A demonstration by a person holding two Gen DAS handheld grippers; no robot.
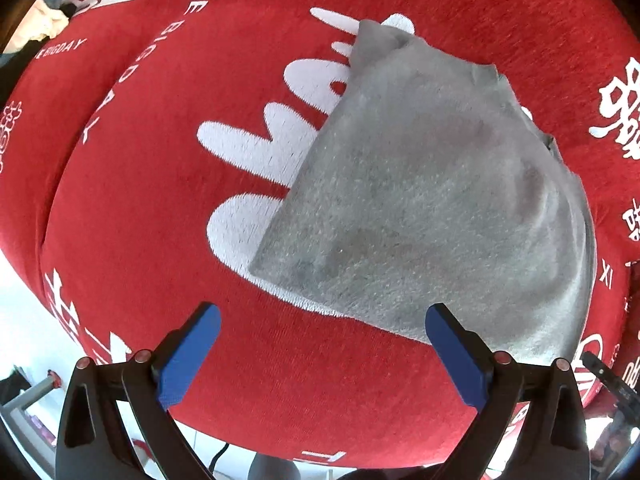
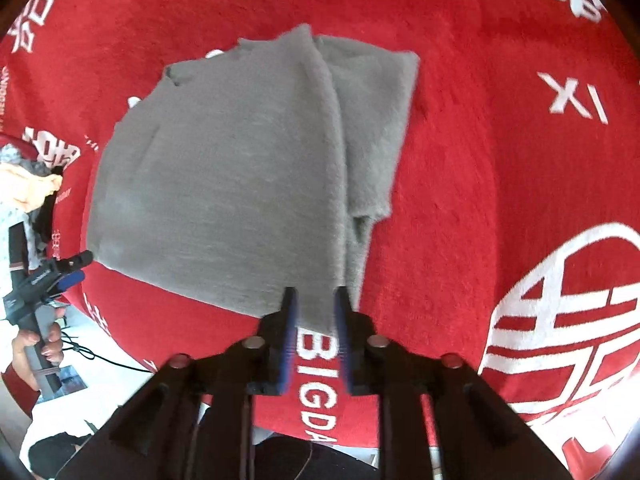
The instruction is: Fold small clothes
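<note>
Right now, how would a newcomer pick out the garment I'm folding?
Find the red cloth printed with white lettering. On it lies one grey fleecy garment, partly folded, its near corner between the right tongs. It is the only plain grey piece there.

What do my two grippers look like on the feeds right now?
Both look alike: the left gripper and right gripper have flat blue fingers on black linkage arms, with round reddish pivot pins at the joints. The right wrist view also shows the left unit's grey handle, with thin black cables running nearby.
</note>
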